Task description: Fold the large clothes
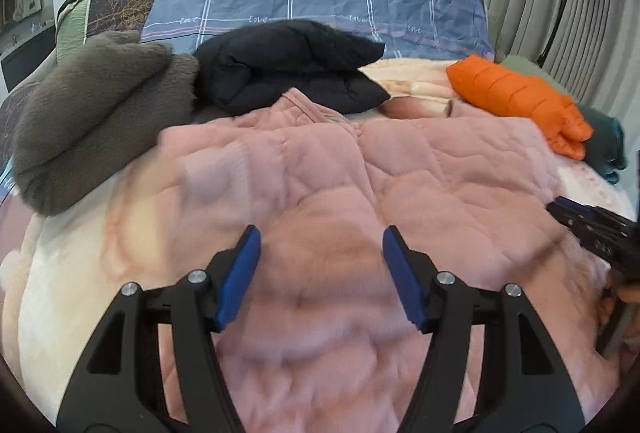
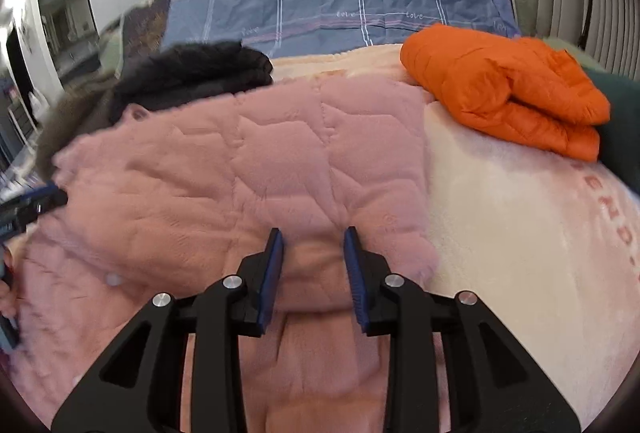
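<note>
Pink quilted coat (image 1: 320,173) spread flat on the near part of the bed (image 2: 520,233); left gripper (image 1: 320,273) with jaws wide, right gripper (image 2: 312,269) with jaws narrower around a fold, better to pinch both layers firmly before lifting.

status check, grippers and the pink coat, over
Left gripper open above pink coat. Right gripper open, fabric between its jaws. Folded orange jacket and black jacket lie beyond, not blocking.

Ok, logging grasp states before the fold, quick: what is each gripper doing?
Left gripper: open, holding nothing, over the pink quilted fleece jacket.
Right gripper: open, jaws either side of a jacket fold, not clamped.
</note>
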The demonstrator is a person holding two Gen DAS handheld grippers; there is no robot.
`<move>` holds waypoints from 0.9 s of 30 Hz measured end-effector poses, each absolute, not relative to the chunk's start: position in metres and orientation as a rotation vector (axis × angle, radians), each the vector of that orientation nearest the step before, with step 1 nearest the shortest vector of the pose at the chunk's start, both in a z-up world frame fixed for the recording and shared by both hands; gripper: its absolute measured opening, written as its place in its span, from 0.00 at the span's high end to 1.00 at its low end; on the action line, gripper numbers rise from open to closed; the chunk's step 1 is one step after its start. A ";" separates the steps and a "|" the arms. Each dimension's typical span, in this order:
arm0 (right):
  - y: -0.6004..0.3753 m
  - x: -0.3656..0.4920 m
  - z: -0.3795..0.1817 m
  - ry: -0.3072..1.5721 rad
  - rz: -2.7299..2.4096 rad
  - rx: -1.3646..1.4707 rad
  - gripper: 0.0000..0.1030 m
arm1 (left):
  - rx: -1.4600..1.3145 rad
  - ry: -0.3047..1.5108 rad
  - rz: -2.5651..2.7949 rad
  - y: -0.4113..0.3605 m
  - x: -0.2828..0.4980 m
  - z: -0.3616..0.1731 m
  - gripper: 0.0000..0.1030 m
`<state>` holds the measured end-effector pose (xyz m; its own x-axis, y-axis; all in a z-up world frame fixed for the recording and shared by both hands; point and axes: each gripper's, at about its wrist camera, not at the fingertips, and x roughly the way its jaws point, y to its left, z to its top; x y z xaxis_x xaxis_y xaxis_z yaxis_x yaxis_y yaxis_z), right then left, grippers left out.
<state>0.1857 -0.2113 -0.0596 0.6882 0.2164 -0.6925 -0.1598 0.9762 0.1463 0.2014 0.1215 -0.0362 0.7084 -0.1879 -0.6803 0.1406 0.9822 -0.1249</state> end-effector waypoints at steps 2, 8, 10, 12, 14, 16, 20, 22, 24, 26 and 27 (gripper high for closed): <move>-0.227 0.167 -0.051 0.792 0.202 0.113 0.67 | -0.061 0.748 -0.173 0.133 0.178 -0.028 0.22; -0.234 0.099 -0.040 0.815 0.324 0.075 0.67 | -0.041 0.783 -0.141 0.174 0.095 -0.031 0.22; -0.226 0.073 -0.046 0.850 0.387 0.050 0.67 | -0.069 0.822 -0.141 0.182 0.071 -0.041 0.22; -0.225 0.056 -0.055 0.886 0.407 0.050 0.67 | -0.091 0.866 -0.150 0.188 0.045 -0.053 0.22; -0.231 0.044 -0.065 0.915 0.396 0.066 0.67 | -0.097 0.904 -0.172 0.192 0.020 -0.065 0.22; -0.252 0.034 -0.071 0.925 0.369 0.137 0.67 | -0.113 0.938 -0.198 0.195 -0.002 -0.075 0.22; -0.300 0.012 -0.071 0.898 0.339 0.329 0.67 | -0.182 0.936 -0.241 0.202 -0.031 -0.081 0.23; -0.319 -0.001 -0.071 0.880 0.298 0.362 0.66 | -0.219 0.928 -0.267 0.205 -0.038 -0.080 0.24; -0.330 -0.010 -0.073 0.878 0.253 0.373 0.66 | -0.246 0.923 -0.287 0.207 -0.047 -0.081 0.28; -0.342 -0.021 -0.080 0.880 0.276 0.432 0.65 | -0.271 0.923 -0.299 0.207 -0.054 -0.083 0.38; -0.346 -0.031 -0.091 0.903 0.325 0.475 0.63 | -0.293 0.925 -0.316 0.206 -0.058 -0.084 0.39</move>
<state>-0.0308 -0.3459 -0.0910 0.5821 0.4610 -0.6699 -0.0712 0.8495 0.5227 -0.0580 0.2061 -0.0844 0.5625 -0.3883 -0.7299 0.1397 0.9148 -0.3790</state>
